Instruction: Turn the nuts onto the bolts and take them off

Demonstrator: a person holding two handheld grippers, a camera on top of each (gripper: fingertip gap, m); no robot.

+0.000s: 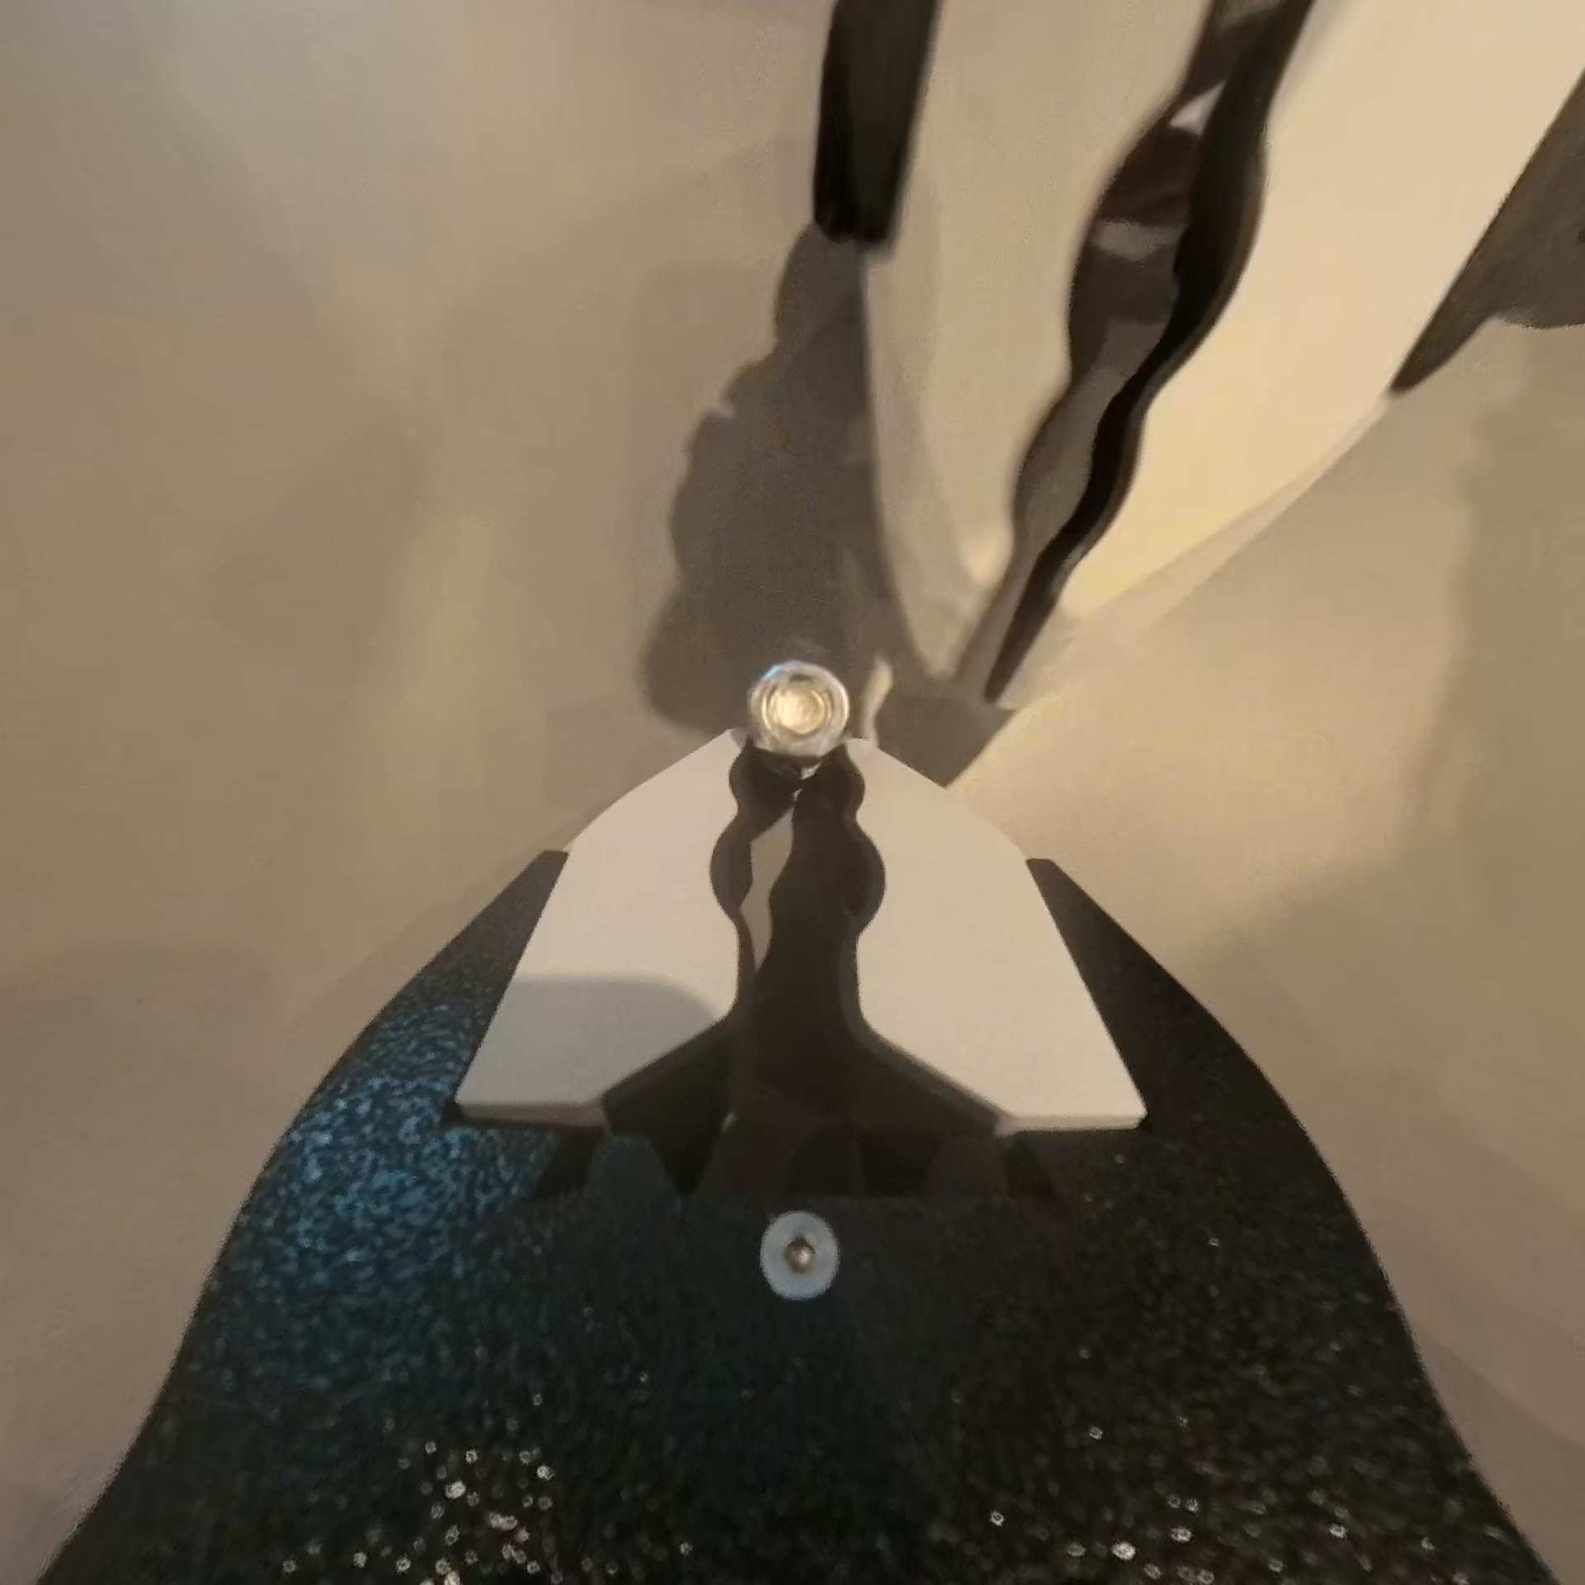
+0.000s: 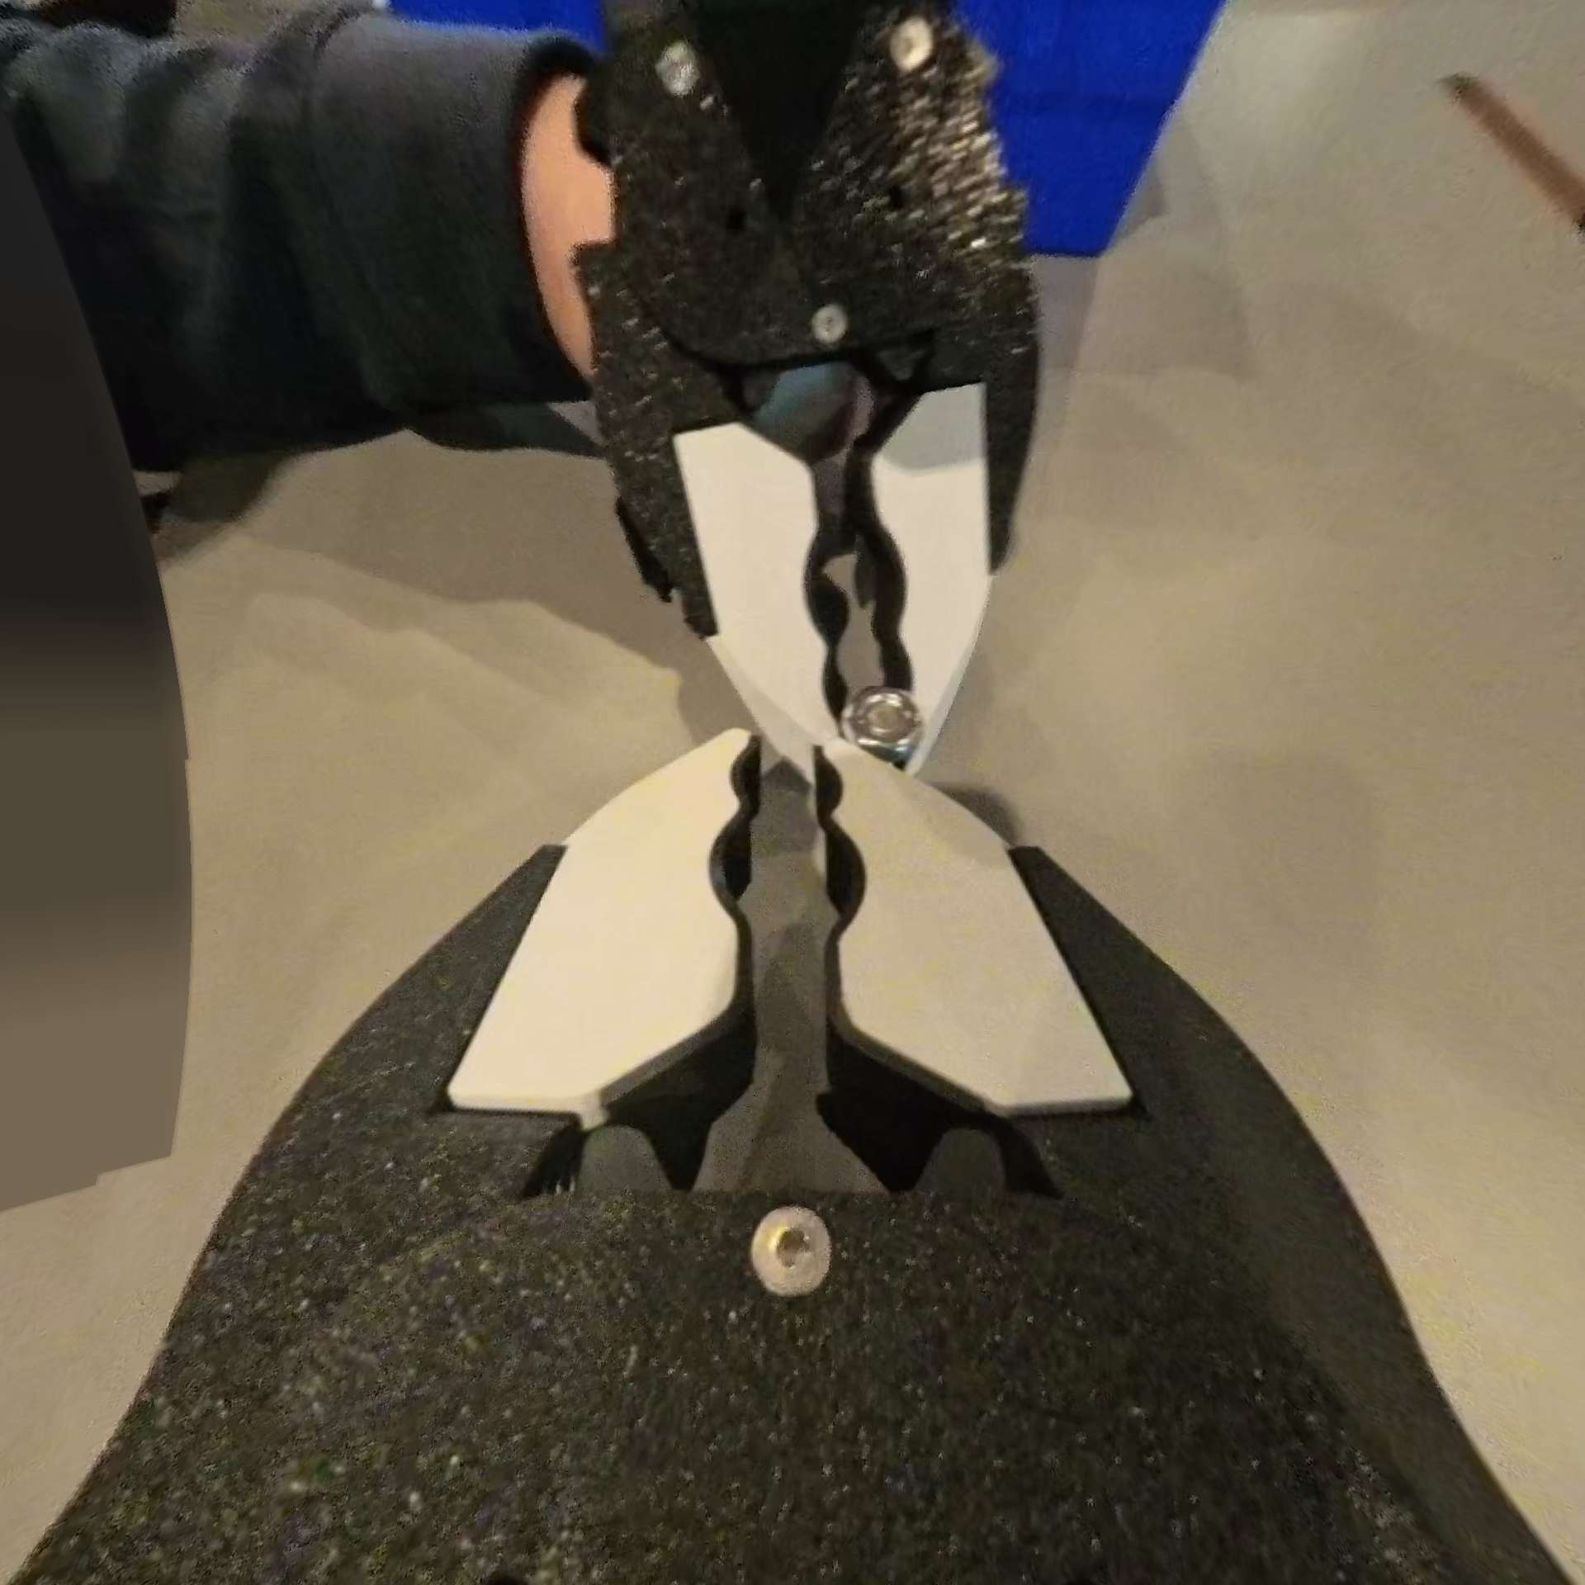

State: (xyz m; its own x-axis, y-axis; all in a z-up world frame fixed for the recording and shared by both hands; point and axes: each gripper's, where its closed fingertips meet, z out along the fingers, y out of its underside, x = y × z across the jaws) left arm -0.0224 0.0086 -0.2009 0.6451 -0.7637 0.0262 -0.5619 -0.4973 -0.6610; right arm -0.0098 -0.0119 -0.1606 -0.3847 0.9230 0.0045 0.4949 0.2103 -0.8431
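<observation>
My left gripper [image 1: 793, 759] is shut on a small silver bolt [image 1: 796, 710] at its fingertips and holds it above the beige table [image 1: 300, 515]. In the right wrist view the left gripper [image 2: 868, 739] faces me, and a hex nut [image 2: 880, 714] shows on the bolt's end. My right gripper [image 2: 785, 759] stands tip to tip with it, just left of and below the nut. Its jaws are a narrow gap apart with nothing between them. In the left wrist view the right gripper [image 1: 1003, 669] is a blurred dark shape coming in from the upper right.
A dark sleeve [image 2: 300, 214] and a hand hold the left gripper from the left. A blue object [image 2: 1106, 111] stands at the far edge of the table [image 2: 1286, 600]. A thin brown stick [image 2: 1509, 137] lies at the far right.
</observation>
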